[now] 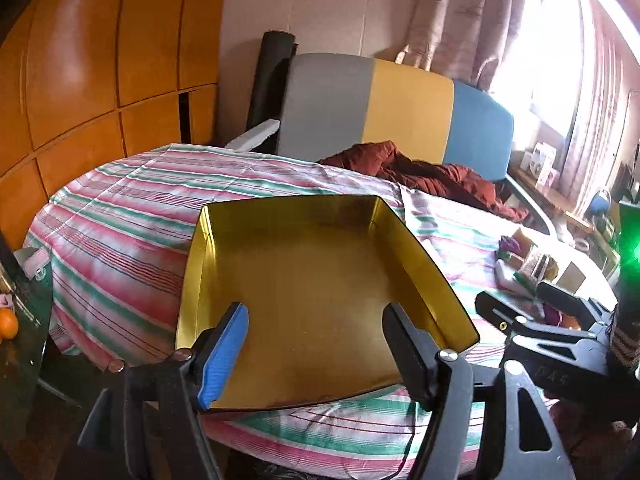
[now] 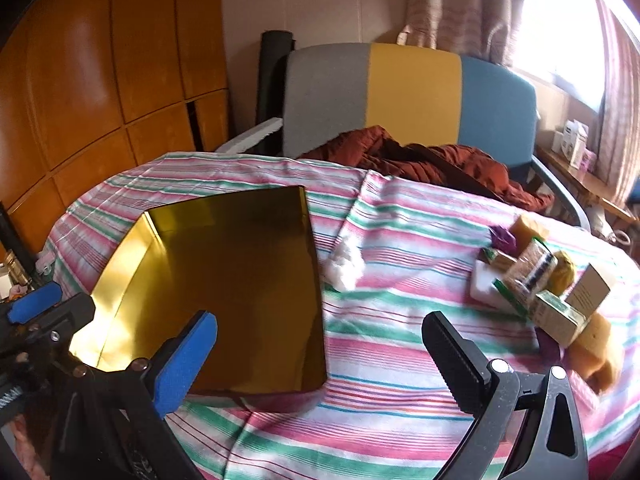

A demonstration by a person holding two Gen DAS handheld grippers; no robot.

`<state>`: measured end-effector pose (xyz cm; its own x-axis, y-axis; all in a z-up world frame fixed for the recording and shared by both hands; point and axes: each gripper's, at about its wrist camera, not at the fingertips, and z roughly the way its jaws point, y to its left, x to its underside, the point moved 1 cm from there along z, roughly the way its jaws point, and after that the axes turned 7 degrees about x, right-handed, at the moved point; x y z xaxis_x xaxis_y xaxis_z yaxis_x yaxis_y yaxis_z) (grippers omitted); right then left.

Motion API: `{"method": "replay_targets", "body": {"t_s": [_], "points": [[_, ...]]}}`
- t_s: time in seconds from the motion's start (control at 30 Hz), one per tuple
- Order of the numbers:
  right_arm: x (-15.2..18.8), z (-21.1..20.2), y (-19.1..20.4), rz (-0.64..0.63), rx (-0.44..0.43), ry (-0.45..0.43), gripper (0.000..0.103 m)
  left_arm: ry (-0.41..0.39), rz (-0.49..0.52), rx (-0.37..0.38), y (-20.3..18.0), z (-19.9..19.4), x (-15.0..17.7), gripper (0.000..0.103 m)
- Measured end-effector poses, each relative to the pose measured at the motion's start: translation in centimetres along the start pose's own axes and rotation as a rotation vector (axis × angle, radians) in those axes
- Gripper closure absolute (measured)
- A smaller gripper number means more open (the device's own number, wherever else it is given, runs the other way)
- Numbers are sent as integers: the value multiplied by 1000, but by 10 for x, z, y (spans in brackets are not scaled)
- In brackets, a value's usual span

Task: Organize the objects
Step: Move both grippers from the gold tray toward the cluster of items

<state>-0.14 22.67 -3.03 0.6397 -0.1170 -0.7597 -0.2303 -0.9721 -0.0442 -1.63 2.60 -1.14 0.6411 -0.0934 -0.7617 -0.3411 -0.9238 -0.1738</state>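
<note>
Gold tray (image 1: pixel 316 280) lies empty on the striped cloth (image 1: pixel 120 216), open side up. Left gripper (image 1: pixel 316 344) hovers over the tray's near edge, jaws apart, nothing between them. Right gripper (image 2: pixel 320 356) sits at the tray's right corner, jaws wide apart, empty. Small boxes and sponges (image 2: pixel 540 280) are heaped well right of the tray

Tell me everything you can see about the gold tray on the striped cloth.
The gold tray is a shallow, open, rectangular container with low upright walls and rounded corners. It looks like shiny metal, its inside mirror-like and yellow-gold. Nothing lies in it. It sits flat on the striped cloth, to the left of the pile of small boxes. The left claw hangs open above its near edge; no contact shows.
</note>
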Motion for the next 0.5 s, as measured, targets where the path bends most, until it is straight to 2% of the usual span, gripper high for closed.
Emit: {"method": "replay_targets", "body": {"t_s": [0.07, 0.23, 0.3, 0.5], "points": [[1, 1, -8, 13, 9, 5, 0, 6, 21, -13, -5, 3, 1, 32], [5, 2, -23, 39, 24, 21, 0, 27, 46, 53, -12, 7, 4, 32], [7, 1, -31, 51, 31, 29, 0, 33, 58, 86, -15, 9, 0, 26], [16, -3, -60, 78, 76, 56, 0, 56, 128, 162, -38, 22, -19, 21]]}}
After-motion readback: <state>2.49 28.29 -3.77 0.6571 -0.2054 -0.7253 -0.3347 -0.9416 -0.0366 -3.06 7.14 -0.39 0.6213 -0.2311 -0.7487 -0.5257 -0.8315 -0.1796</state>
